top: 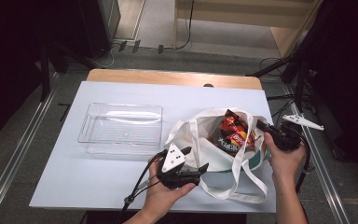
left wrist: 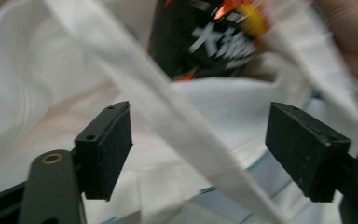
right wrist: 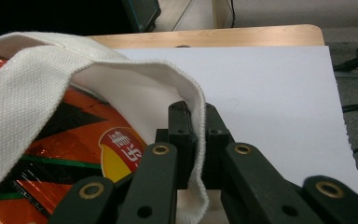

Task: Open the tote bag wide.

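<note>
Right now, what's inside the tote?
Inside the tote are orange-and-black snack bags, standing out of its mouth. Whatever lies below them is covered by the cloth.

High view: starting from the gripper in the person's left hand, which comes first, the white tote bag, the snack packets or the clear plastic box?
From the left gripper:
1. White tote bag: right at the jaws, its strap between them.
2. Snack packets: inside the bag, up and to the right.
3. Clear plastic box: apart on the table's left half, about as far as the packets; too close to rank.
</note>
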### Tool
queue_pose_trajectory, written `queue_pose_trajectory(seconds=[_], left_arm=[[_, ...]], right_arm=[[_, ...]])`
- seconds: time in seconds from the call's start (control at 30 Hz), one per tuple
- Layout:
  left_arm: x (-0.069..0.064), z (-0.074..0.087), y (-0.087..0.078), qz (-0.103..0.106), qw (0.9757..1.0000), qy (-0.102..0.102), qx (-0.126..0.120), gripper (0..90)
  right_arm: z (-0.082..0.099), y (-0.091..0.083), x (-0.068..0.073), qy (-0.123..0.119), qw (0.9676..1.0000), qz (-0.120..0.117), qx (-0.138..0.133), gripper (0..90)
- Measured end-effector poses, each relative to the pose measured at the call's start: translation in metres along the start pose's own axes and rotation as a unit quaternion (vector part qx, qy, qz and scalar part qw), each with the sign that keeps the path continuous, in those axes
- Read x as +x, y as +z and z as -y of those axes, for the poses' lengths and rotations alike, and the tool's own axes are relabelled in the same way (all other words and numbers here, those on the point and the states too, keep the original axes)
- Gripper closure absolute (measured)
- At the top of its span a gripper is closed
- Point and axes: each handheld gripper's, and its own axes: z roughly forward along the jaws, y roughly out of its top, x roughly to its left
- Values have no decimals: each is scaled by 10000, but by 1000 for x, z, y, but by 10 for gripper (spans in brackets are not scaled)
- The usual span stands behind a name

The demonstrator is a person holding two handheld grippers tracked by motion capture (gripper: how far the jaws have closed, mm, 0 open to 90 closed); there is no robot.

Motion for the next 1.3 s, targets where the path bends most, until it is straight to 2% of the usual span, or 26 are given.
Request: queue_pose_trajectory(seconds=[0.03,0.07,0.13,0.17,0.2,0.23,0.33,0.4,0.47,0.57,0.67,0.73,0.83,0.9,1.0,1.07,1.17,1.3], left_arm=[[1,1,2,-4,10000,-32,46,225],[3,3,5,-62,9999,1,102,266],[8,3,2,31,9998,167,47,478],[10,2,0,13,9998,196,17,612],[16,-1,-4,-88,9998,189,-13,684],[21,-2,-6,-99,9998,149,-30,769],[45,-6,-16,-445,9990,-50,-71,871],[57,-6,-21,-521,9982,-274,-90,884],[61,-5,-24,-489,9982,-314,-115,885],[58,-6,-23,-394,9986,-330,-159,889],[54,-9,-19,-322,9987,-349,-180,890],[52,-12,-16,-308,9988,-334,-192,891],[51,-14,-12,-259,9986,-405,-206,890],[51,-14,-11,-253,9985,-428,-226,890],[50,-16,-11,-254,9986,-416,-227,890],[50,-16,-10,-241,9986,-404,-221,890],[49,-18,-8,-220,9988,-391,-215,890],[45,-21,-6,-183,9987,-391,-266,890]], right_arm=[[0,0,0,-1,10000,4,5,865],[0,0,0,-8,10000,-2,3,864],[0,-1,-1,-43,10000,-13,2,863],[1,-1,-1,-65,10000,-3,11,862],[1,-2,-1,-69,10000,0,24,861],[1,-2,-3,-85,10000,-12,20,859],[2,-2,-3,-55,10000,5,-2,851],[2,-2,-3,-53,10000,13,-10,843],[1,-4,-3,-55,10000,-6,-50,795],[-2,-10,-1,-32,9996,-82,-266,591],[-8,-20,2,-1,9989,-161,-433,444],[-12,-29,7,-101,9984,-113,-542,386],[-17,-44,14,-191,9975,-16,-673,345],[-17,-55,18,-221,9965,21,-806,347],[-9,-72,28,-206,9947,2,-1007,419],[0,-79,38,-291,9945,-73,-999,476],[17,-83,56,-384,9948,-308,-889,560],[38,-82,81,-567,9948,-458,-714,754]])
